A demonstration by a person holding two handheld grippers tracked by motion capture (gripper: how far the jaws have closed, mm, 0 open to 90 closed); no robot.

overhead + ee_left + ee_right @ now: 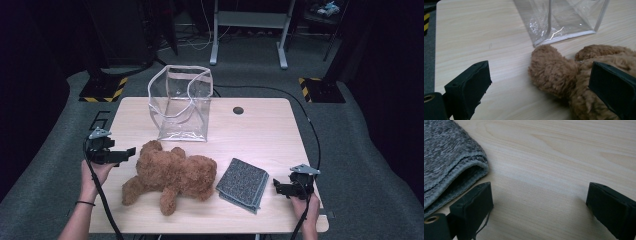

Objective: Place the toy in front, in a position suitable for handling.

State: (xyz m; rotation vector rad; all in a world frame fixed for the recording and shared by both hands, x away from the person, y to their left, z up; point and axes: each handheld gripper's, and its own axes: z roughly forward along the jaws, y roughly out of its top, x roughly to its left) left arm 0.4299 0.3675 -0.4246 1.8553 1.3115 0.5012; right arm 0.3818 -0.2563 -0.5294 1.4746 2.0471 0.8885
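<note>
Both tongs sit low in the frame, spread and empty: left tongs (131,151) by the bear (170,175) at centre, right tongs (276,186) beside the grey cloth (243,183). An open clear bag (180,102) stands above them on the bench (260,130). Probably packing comes next; I'd pinch the bear's body deeply, since plush slips.

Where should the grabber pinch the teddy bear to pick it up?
Best guess: the round head end of the teddy bear, coming from the table's left side. The bear lies flat, and that fluffy lump points toward the left gripper, whose jaws stand open beside it. It is narrow and soft enough to fit between them, while the belly looks too wide.
</note>
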